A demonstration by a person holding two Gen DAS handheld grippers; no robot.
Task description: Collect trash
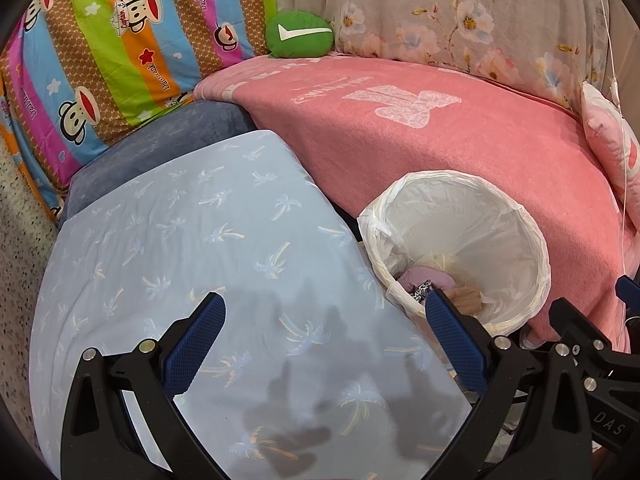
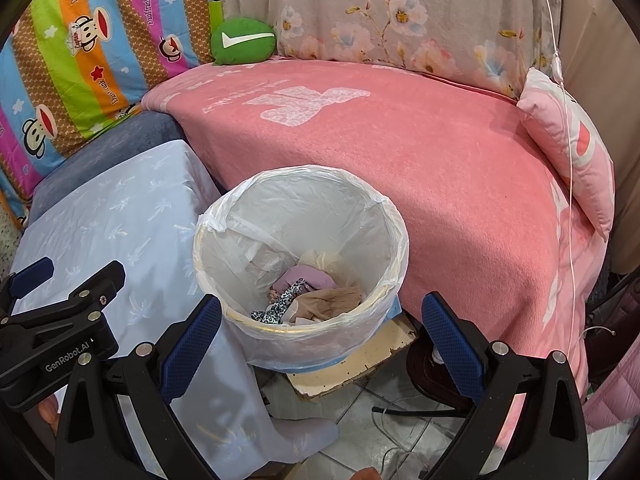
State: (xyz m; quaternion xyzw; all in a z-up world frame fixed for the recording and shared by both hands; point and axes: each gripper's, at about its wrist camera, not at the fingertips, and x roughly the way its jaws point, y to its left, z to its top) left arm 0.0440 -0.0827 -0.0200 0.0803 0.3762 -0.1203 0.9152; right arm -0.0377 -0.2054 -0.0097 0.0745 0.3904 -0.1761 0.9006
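Fingers of both grippers, left gripper and right gripper, are spreading wide and empty, hovering near the white plastic-lined round bin already holding crumpled scraps.

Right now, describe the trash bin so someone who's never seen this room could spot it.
Find the pink blanket covering the bed; at its near edge, beside the light blue palm-print cushion, stands the trash bin. It is a round bin lined with a translucent white plastic bag, crumpled fabric scraps at the bottom. It is the only open container here; everything around it is bedding.
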